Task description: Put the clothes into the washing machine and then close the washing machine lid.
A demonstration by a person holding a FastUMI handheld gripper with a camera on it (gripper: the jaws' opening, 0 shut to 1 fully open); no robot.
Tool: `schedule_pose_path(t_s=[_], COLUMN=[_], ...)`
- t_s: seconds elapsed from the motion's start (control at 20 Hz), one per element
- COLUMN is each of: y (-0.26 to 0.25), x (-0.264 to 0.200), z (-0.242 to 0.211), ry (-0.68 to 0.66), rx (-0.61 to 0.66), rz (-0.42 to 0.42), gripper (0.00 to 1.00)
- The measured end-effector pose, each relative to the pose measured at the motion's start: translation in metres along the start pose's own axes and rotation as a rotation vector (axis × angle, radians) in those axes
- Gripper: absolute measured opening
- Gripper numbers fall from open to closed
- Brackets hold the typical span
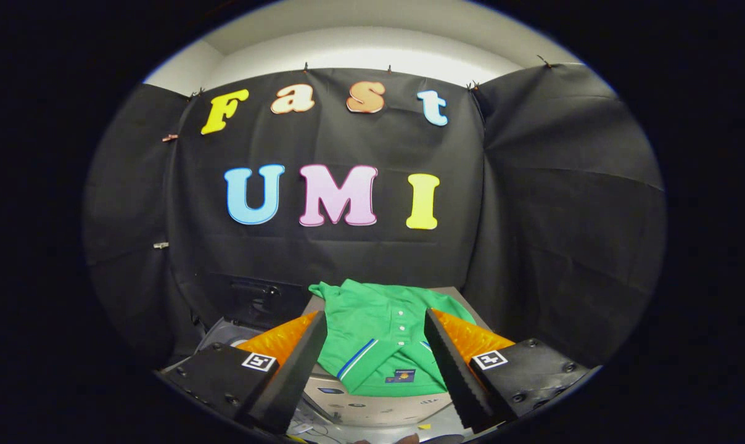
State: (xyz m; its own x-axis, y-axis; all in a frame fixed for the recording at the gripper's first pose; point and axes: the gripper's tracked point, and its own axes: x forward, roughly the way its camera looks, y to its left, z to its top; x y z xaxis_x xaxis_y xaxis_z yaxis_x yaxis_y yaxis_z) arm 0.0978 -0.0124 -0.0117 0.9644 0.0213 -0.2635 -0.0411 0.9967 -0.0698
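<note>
Hand-held gripper (375,320) spread wide, empty; green shirt (378,345) ahead, seemingly draped over the washing machine (372,407).

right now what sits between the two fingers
A green shirt, lying on top of the washing machine just ahead of the open gripper, as the gripper view shows. The fingers are not touching it.

Shirt (382,342) atop washing machine (372,404) — between fingers (298,364).
</note>
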Motion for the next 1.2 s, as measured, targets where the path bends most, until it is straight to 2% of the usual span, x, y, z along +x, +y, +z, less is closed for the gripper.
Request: schedule_pose_path(t_s=[0.2,0.4,0.55,0.75,0.85,0.9,1.05,1.2], y=[-0.019,-0.044,-0.048,-0.054,-0.046,-0.043,-0.033,-0.032], x=[0.061,0.119,0.152,0.179,0.177,0.18,0.18,0.181], z=[-0.023,-0.054,-0.073,-0.104,-0.122,-0.119,-0.124,-0.117], ry=[0.143,0.257,0.328,0.415,0.493,0.466,0.467,0.473], rx=[0.006,-0.049,-0.019,-0.026,-0.008,0.012,0.025,0.117], rz=[-0.016,-0.082,-0.088,-0.096,-0.054,-0.043,-0.015,-0.045], gripper=[0.99,1.0,1.0,1.0,0.99,0.98,0.57,0.17])
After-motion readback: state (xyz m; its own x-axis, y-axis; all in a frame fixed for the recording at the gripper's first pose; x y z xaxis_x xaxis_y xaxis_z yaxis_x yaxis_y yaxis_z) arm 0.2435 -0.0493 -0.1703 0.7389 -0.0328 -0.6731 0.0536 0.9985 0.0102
